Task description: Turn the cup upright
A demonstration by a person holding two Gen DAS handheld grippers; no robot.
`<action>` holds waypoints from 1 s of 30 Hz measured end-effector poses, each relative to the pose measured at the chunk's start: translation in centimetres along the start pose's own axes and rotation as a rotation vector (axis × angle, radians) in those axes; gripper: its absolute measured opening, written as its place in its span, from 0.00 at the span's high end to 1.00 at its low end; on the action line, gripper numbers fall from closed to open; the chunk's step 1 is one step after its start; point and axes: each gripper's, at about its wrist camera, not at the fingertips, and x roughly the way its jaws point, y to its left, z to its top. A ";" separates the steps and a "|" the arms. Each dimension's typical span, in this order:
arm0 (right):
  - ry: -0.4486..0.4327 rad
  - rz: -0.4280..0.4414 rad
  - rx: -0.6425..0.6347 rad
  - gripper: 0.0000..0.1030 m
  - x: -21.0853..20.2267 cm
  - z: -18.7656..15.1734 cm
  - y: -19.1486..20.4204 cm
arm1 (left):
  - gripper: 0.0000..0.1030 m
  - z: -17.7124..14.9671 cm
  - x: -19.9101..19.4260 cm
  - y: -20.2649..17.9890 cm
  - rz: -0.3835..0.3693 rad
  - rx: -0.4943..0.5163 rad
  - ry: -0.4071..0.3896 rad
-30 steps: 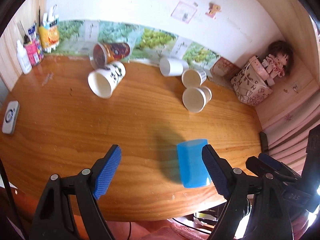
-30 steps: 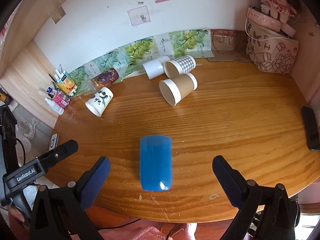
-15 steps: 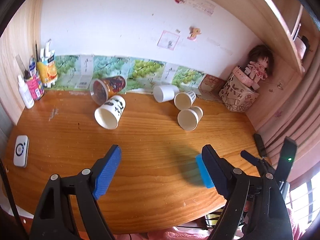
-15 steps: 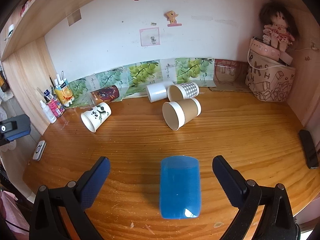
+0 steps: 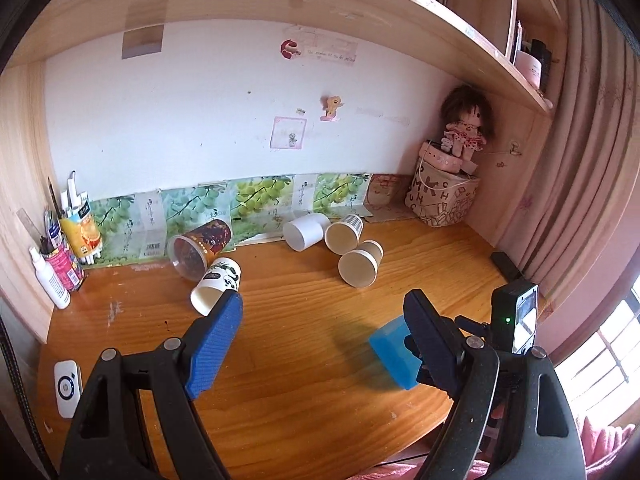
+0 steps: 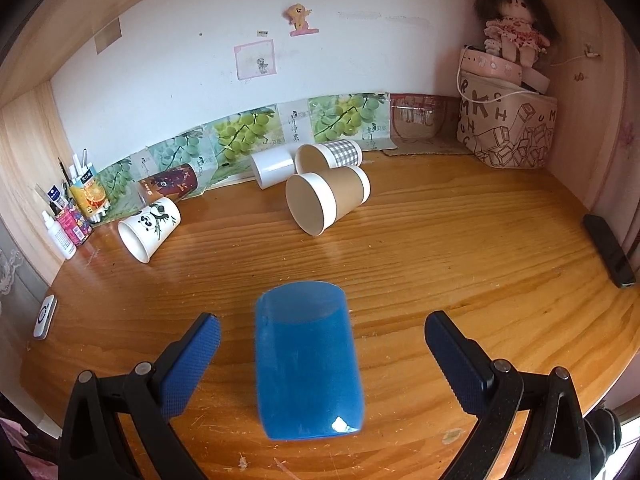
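A blue plastic cup (image 6: 308, 360) lies on its side on the wooden desk (image 6: 460, 248), its closed bottom towards me. My right gripper (image 6: 320, 354) is open, with the cup between its two fingers and touching neither. In the left wrist view the blue cup (image 5: 394, 354) shows partly behind the right finger of my left gripper (image 5: 326, 334), which is open and empty above the desk.
Several paper cups lie on their sides near the back: a panda cup (image 6: 150, 228), a brown cup (image 6: 326, 202), a checked cup (image 6: 328, 156), a white cup (image 6: 272, 168). Bottles and pens (image 6: 72, 208) stand at left, a bag with a doll (image 6: 508, 120) at right, a black phone (image 6: 608, 250).
Both grippers have tilted up and drawn back, so more wall and shelf show. The right gripper has come closer around the blue cup. The cups have not moved.
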 end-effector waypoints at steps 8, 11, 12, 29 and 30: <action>0.025 -0.019 -0.004 0.01 1.8 -0.3 2.0 | 0.17 0.4 0.7 1.8 -0.019 0.000 0.013; 0.040 -0.036 -0.016 0.01 2.5 -0.2 2.4 | 0.17 0.6 1.1 2.4 -0.025 -0.012 0.018; 0.044 -0.041 -0.018 0.01 2.6 -0.2 2.4 | 0.17 0.7 1.3 2.5 -0.025 -0.016 0.024; 0.164 -0.078 0.007 0.06 4.8 0.1 0.5 | 0.17 1.4 4.2 1.8 -0.077 -0.024 0.088; 0.173 -0.077 0.004 0.09 4.9 0.0 0.6 | 0.17 1.4 4.2 1.8 -0.075 -0.025 0.090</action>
